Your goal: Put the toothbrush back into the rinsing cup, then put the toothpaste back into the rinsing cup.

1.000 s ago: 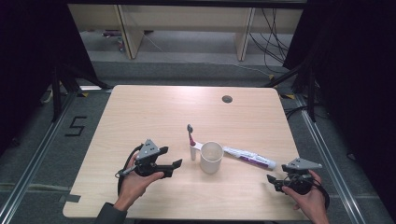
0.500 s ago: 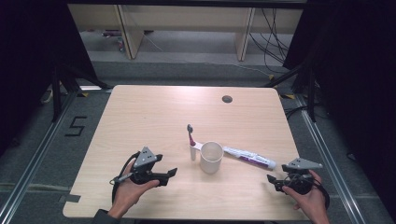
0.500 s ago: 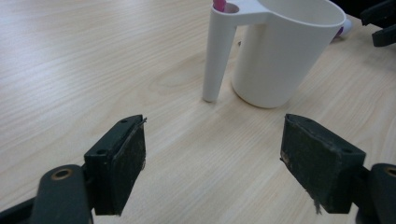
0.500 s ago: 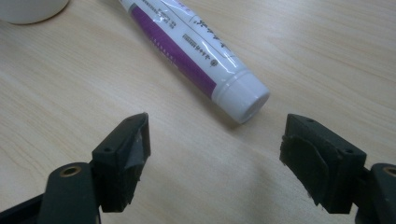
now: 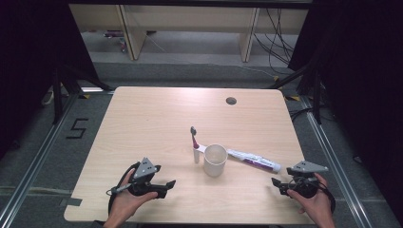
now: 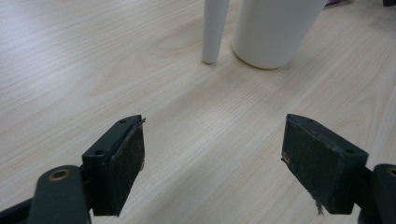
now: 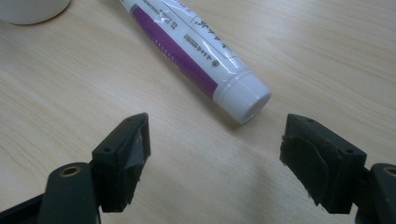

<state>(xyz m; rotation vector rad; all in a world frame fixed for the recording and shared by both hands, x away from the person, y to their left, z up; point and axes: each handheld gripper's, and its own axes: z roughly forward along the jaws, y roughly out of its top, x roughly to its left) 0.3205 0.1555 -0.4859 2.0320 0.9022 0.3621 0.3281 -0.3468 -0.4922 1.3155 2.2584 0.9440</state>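
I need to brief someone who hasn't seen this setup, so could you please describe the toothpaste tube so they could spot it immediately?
On the light wooden table, find the white cup near the middle. The toothpaste tube lies flat just to its right, cap toward the right gripper. Unlike the cup and toothbrush, it carries a purple stripe and print.

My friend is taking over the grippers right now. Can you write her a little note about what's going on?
Left gripper: open, holding nothing, low over the light wooden table, pointing at the white plastic cup.
Right gripper: open, holding nothing, facing the cap end of the white-and-purple toothpaste tube.
The white-handled toothbrush lies just left of the cup; the tube lies to its right.
Done: nothing picked up so far.
Left: probably grab the toothbrush and the tube; the cup looks like where they go.
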